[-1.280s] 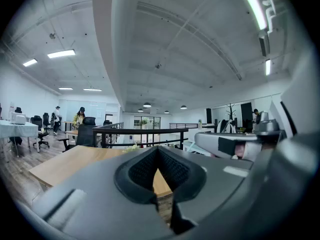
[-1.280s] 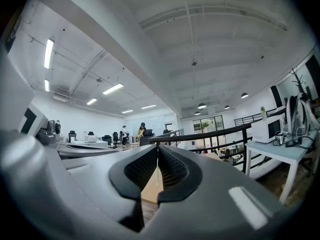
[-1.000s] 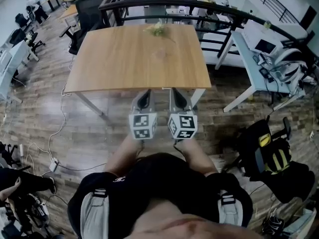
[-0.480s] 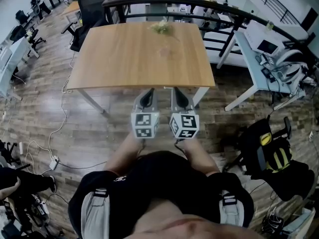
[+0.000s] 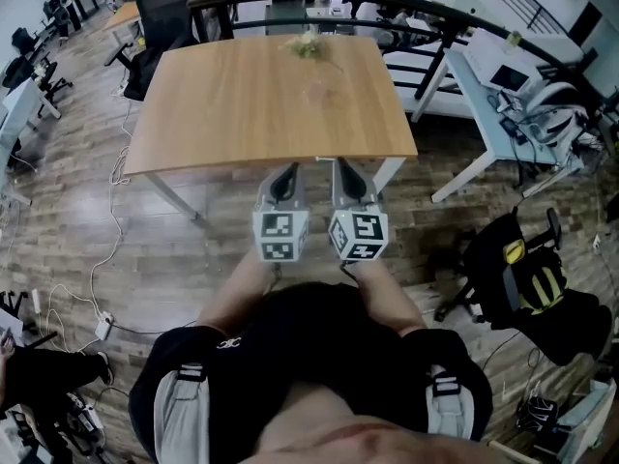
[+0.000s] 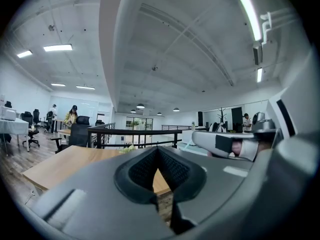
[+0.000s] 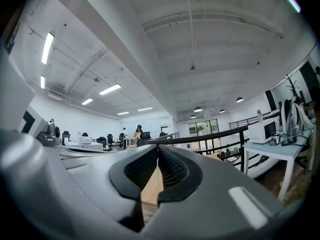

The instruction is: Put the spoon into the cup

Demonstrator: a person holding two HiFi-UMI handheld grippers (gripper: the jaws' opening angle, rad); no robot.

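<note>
Neither a spoon nor a cup can be clearly made out. In the head view the wooden table (image 5: 222,114) lies ahead with a small pale green-white object (image 5: 308,46) at its far edge and a faint, unclear spot (image 5: 317,92) near the middle. My left gripper (image 5: 283,176) and right gripper (image 5: 346,173) are side by side just short of the table's near edge, both pointing level at it. The left gripper (image 6: 157,156) has its jaws together and empty. So does the right gripper (image 7: 158,154).
A black railing (image 5: 319,6) runs behind the table. A white desk (image 5: 503,114) with equipment stands to the right, and a black office chair (image 5: 160,17) at the far left. A black-and-yellow bag (image 5: 527,288) and cables (image 5: 106,259) lie on the wood floor.
The person has stepped forward, carrying both grippers closer to the table's near edge. The jaws have stayed together.
</note>
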